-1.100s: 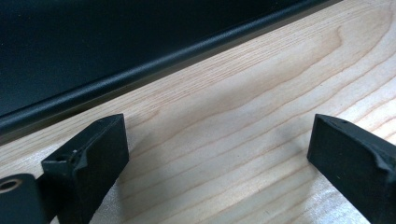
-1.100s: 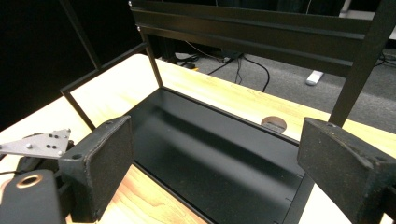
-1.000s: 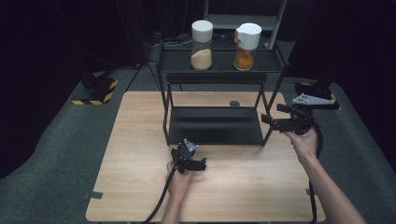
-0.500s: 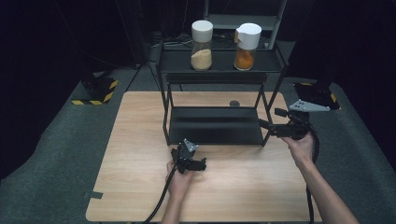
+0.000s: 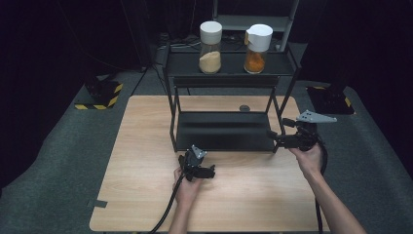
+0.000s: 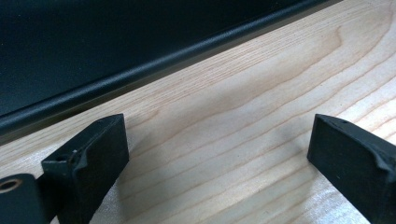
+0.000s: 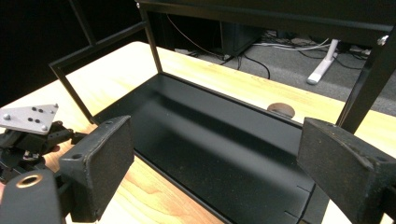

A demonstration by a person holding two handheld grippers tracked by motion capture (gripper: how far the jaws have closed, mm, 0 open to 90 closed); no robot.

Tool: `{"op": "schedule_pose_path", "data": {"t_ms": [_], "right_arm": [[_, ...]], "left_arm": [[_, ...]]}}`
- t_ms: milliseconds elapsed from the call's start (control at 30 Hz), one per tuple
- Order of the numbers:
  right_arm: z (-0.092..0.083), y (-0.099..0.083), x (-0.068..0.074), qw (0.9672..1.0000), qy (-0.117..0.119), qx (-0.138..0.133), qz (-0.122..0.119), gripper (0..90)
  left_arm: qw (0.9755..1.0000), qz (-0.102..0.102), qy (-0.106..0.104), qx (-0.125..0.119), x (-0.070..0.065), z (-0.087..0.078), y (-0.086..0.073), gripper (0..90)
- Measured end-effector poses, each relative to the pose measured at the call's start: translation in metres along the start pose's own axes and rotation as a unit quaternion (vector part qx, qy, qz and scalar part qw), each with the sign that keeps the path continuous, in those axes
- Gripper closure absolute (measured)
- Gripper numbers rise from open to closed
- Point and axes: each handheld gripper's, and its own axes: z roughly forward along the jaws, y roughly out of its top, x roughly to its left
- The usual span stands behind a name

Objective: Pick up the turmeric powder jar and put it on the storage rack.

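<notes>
While left gripper (image 5: 210, 171) is idling open on the light wooden table (image 5: 146, 146), right gripper (image 5: 271, 134), jaws apart and empty, is dropping toward the black metal two-tier rack (image 5: 224, 131).

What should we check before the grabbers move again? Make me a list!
1. Left gripper empty, with its jaws apart over bare wood: ok.
2. Right gripper empty, jaws open toward the rack's lower shelf: ok.
3. Lower shelf free of things: ok.
4. Pale-powder jar and orange-powder jar upright on the top shelf: ok.
5. Jar lids tight: cannot tell.
6. The orange-powder jar's lid looks slightly tilted: not ok.
</notes>
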Motion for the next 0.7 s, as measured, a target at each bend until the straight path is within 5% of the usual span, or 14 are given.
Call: {"op": "schedule_pose_path", "data": {"t_ms": [700], "right_arm": [[0.016,-0.011,0.014,0.9996,-0.014,0.024,-0.006,11.6]], "left_arm": [[1.0000,0.000,0.000,0.000,0.000,0.000,0.000,5.3]]}}
